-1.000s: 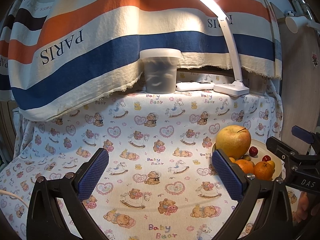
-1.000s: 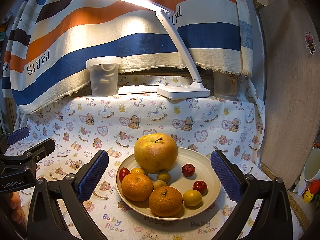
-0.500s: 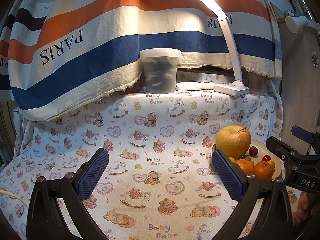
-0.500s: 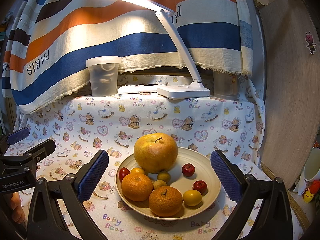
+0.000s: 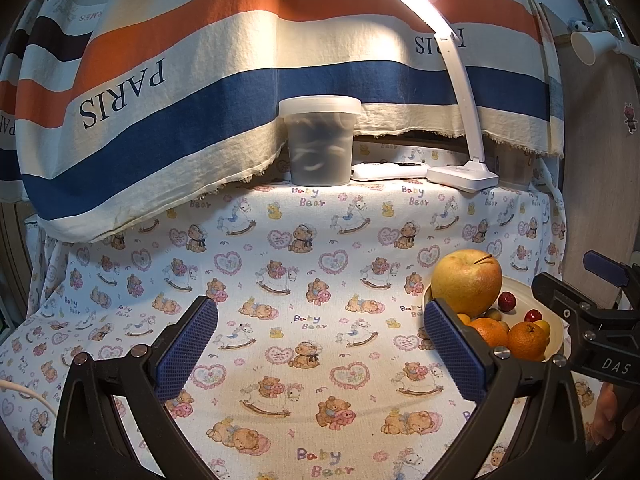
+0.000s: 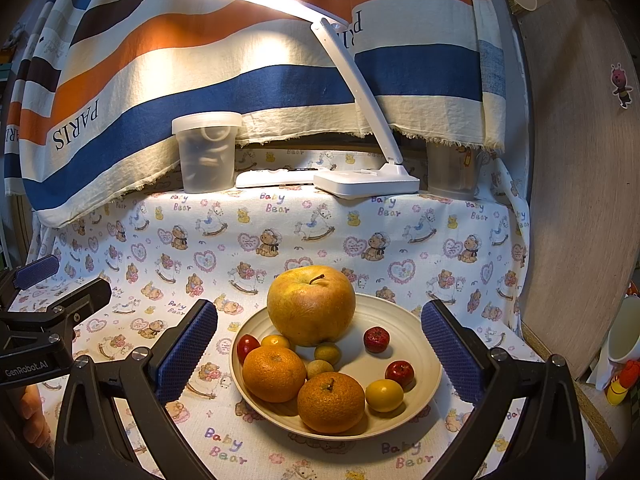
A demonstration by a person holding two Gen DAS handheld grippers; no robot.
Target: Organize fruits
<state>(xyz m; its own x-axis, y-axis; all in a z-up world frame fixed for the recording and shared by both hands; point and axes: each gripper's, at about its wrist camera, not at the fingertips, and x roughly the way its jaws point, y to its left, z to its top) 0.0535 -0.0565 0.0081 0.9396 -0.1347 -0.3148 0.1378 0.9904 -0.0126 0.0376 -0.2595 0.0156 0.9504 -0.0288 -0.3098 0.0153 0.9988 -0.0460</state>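
Observation:
A cream plate (image 6: pixel 416 332) on the bear-print cloth holds a large yellow apple (image 6: pixel 311 305), two oranges (image 6: pixel 274 374) (image 6: pixel 331 402), and several small red, yellow and green fruits. My right gripper (image 6: pixel 319 344) is open and empty, its blue pads either side of the plate and above it. My left gripper (image 5: pixel 320 344) is open and empty over bare cloth, left of the plate (image 5: pixel 554 344); the apple (image 5: pixel 466 282) shows behind its right pad. Each gripper appears at the edge of the other's view.
A lidded translucent tub (image 6: pixel 206 152), a white remote (image 6: pixel 276 178) and a lit white desk lamp (image 6: pixel 366 182) stand on the raised back ledge under a striped towel. A wooden panel (image 6: pixel 580 200) walls the right side. A cup (image 6: pixel 624 336) sits far right.

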